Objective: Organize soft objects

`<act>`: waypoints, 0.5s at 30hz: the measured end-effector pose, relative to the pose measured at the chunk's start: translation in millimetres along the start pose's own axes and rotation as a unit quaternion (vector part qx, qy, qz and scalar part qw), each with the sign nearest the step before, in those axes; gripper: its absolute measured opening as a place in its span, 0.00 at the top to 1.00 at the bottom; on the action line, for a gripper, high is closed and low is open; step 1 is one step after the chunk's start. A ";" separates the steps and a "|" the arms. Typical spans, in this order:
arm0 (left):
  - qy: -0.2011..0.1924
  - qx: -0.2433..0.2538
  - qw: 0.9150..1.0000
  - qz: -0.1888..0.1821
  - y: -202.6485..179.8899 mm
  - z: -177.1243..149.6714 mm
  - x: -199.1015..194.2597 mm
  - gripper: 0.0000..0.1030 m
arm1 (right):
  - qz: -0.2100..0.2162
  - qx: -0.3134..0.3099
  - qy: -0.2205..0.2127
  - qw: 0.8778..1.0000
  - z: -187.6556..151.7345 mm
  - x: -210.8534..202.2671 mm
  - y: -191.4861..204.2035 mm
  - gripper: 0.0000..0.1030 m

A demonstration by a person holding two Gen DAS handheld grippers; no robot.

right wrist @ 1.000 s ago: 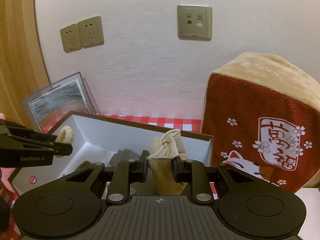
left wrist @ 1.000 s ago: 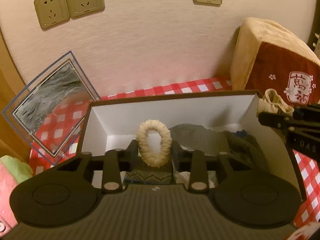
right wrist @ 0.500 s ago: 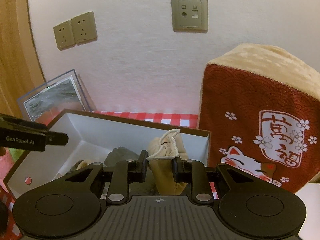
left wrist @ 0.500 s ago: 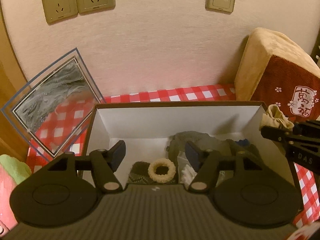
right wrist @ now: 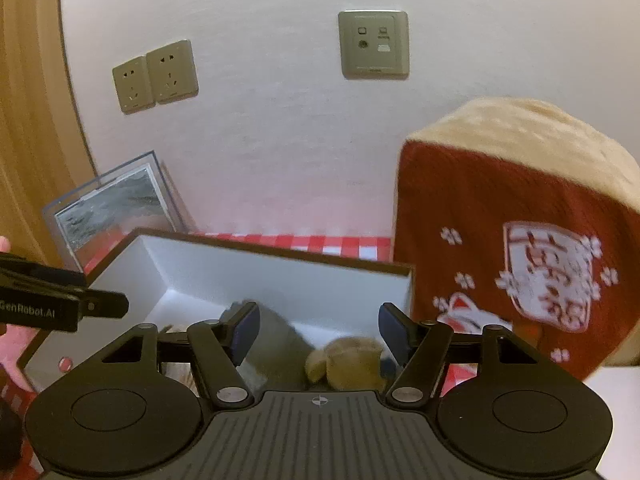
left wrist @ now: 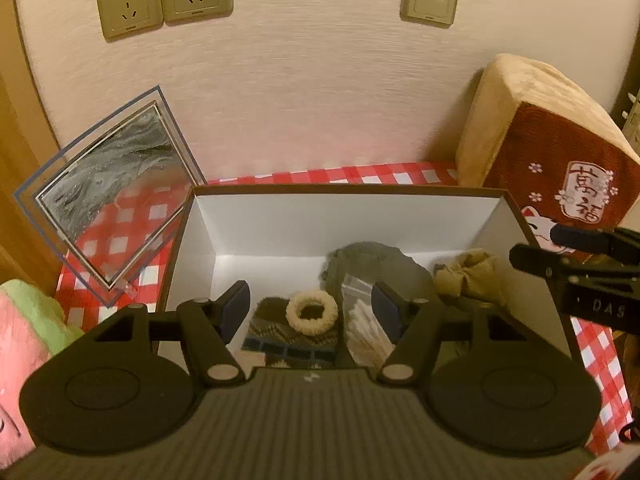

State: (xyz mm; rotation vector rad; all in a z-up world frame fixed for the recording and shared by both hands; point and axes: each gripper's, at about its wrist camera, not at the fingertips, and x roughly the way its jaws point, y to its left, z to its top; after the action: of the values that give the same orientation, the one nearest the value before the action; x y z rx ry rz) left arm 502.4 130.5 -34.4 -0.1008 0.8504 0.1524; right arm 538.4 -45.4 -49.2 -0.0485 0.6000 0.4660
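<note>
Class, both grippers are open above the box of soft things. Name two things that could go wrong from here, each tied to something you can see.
1. The left gripper hangs low over the cream scrunchie; lowering could snag it, or the plastic packet beside it.
2. The right gripper sits near the box and its right wall; a sideways move may knock it into the leaning acrylic frame.

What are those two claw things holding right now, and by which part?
Nothing. The left gripper is open above the cream ring lying in the box; the right gripper is open above the tan cloth.
</note>
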 end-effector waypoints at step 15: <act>-0.014 -0.006 1.000 0.005 -28.0 -43.8 -72.3 0.33 | 0.037 0.034 0.002 0.999 -35.7 -81.5 2.2 0.34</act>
State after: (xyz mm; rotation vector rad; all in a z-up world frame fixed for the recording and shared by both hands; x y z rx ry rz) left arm 427.9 89.7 -7.8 -0.1060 0.8221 0.1677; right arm 459.4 -83.1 -33.3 0.0388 0.6222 0.5169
